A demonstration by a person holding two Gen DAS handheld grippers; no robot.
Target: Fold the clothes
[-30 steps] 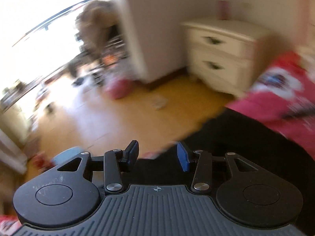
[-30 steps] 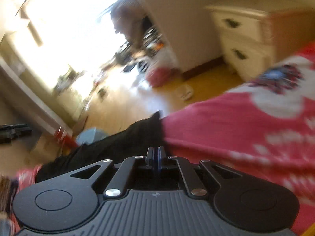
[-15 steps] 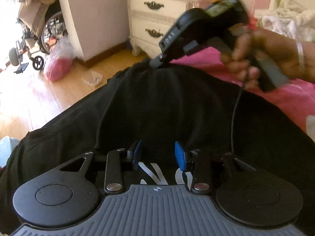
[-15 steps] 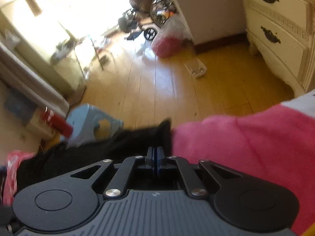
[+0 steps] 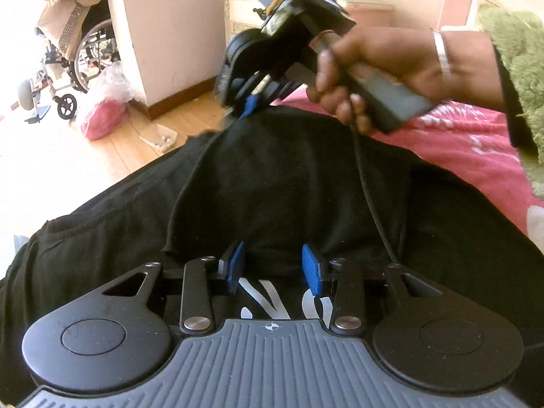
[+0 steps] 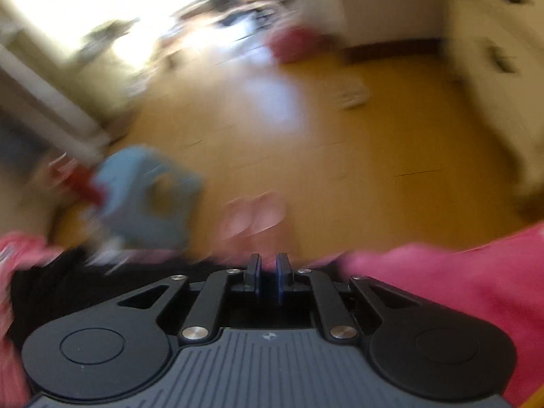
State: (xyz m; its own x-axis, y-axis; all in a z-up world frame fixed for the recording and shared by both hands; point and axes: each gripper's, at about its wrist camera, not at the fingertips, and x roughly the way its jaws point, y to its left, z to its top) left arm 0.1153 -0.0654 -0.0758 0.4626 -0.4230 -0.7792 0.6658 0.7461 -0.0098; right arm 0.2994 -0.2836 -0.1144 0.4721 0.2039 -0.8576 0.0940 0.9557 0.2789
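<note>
Black shirt (image 5: pixel 289 183), soft and limp, is spread on the pink bed (image 5: pixel 476 142). Left tongs (image 5: pixel 273 268) are held apart over a folded edge; right tongs (image 6: pixel 268 272) have just been opening, nothing visibly between. Hems are best pinched.

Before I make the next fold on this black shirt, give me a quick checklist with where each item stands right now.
1. Left gripper free: ok, its jaws stand open above the black shirt, pinching nothing.
2. Right gripper released: ok, its jaws have just been opening and no cloth shows between them in the right wrist view.
3. Folded flap lying flat: not ok, its far corner peaks up beside the right gripper.
4. Cable clear of the cloth: not ok, it hangs across the shirt.
5. Shirt fully on the pink bedspread: cannot tell, its near edges are out of view.
</note>
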